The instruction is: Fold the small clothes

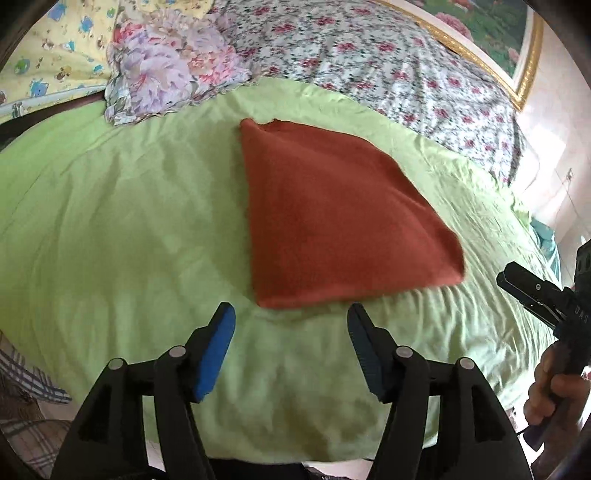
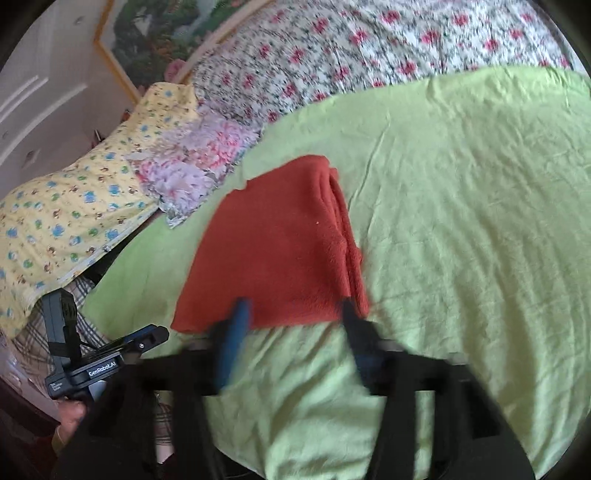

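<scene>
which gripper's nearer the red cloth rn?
Right. The right gripper has its open jaws overlapping the near edge of the red cloth. The left gripper is open too, just short of that edge.

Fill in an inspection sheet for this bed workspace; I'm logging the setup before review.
Surface: green sheet, wrinkled.
Job's things: red cloth lying folded, layered edges visible in right wrist view.
Clutter: floral pillow, yellow print fabric.
Grippers: left gripper open, short of the cloth; right gripper open, tips at the cloth's near edge.
Cables: nothing seen.
Surroundings: flowered quilt, framed picture.
</scene>
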A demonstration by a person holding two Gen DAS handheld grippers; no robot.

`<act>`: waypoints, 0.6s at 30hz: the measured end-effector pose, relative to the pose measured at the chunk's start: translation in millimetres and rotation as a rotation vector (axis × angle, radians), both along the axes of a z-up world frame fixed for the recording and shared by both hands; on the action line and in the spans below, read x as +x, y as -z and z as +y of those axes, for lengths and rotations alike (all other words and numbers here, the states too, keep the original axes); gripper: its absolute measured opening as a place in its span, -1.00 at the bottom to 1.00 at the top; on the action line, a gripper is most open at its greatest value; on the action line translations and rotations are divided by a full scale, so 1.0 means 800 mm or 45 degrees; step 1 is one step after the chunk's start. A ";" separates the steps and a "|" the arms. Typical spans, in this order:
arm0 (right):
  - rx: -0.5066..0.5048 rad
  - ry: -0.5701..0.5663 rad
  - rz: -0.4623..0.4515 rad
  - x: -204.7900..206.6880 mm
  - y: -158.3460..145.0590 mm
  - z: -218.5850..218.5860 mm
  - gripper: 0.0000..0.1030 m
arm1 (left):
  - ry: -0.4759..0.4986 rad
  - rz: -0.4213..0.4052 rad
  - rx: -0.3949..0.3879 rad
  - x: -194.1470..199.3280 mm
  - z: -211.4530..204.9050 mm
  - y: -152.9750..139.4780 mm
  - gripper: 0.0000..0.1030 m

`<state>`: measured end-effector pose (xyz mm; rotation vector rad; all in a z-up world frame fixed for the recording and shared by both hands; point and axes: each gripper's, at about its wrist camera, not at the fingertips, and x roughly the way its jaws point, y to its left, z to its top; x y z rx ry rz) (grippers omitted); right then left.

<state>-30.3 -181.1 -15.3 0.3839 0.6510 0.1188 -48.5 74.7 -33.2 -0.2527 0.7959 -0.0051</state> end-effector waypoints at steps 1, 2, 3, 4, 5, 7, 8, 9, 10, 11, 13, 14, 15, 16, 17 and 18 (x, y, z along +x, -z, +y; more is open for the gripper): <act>-0.025 -0.005 0.003 -0.007 0.002 0.004 0.15 | 0.007 -0.005 0.007 -0.006 -0.005 0.000 0.39; -0.037 -0.008 0.008 -0.010 0.004 0.006 0.15 | 0.011 -0.008 0.018 -0.013 -0.012 0.001 0.47; -0.061 -0.007 0.015 -0.016 0.008 0.009 0.15 | 0.012 -0.009 0.024 -0.018 -0.015 0.003 0.48; -0.081 -0.007 0.019 -0.021 0.011 0.012 0.15 | 0.019 -0.010 0.025 -0.024 -0.019 0.006 0.48; -0.098 -0.009 0.024 -0.026 0.014 0.015 0.15 | 0.038 -0.008 0.029 -0.032 -0.025 0.010 0.49; -0.139 -0.019 0.039 -0.038 0.023 0.023 0.17 | 0.059 -0.011 0.053 -0.045 -0.031 0.017 0.49; -0.152 -0.022 0.042 -0.043 0.026 0.026 0.20 | 0.070 -0.013 0.074 -0.052 -0.035 0.021 0.49; -0.178 -0.032 0.048 -0.048 0.031 0.030 0.21 | 0.085 -0.012 0.095 -0.057 -0.038 0.025 0.49; -0.193 -0.038 0.050 -0.051 0.033 0.032 0.26 | 0.092 -0.011 0.103 -0.060 -0.039 0.027 0.51; -0.218 -0.052 0.054 -0.053 0.037 0.036 0.33 | 0.096 -0.010 0.110 -0.063 -0.041 0.030 0.53; -0.245 -0.062 0.061 -0.053 0.041 0.042 0.43 | 0.087 -0.012 0.100 -0.062 -0.036 0.031 0.56; -0.252 -0.070 0.066 -0.051 0.042 0.044 0.48 | 0.076 -0.015 0.090 -0.060 -0.032 0.030 0.56; -0.256 -0.076 0.071 -0.048 0.042 0.046 0.50 | 0.061 -0.016 0.088 -0.057 -0.029 0.029 0.56; -0.256 -0.083 0.073 -0.045 0.042 0.049 0.53 | 0.043 -0.018 0.091 -0.055 -0.026 0.028 0.56; -0.257 -0.092 0.074 -0.044 0.042 0.052 0.57 | 0.035 -0.016 0.100 -0.051 -0.023 0.027 0.56; -0.271 -0.106 0.073 -0.039 0.040 0.056 0.59 | 0.029 -0.018 0.114 -0.049 -0.022 0.025 0.56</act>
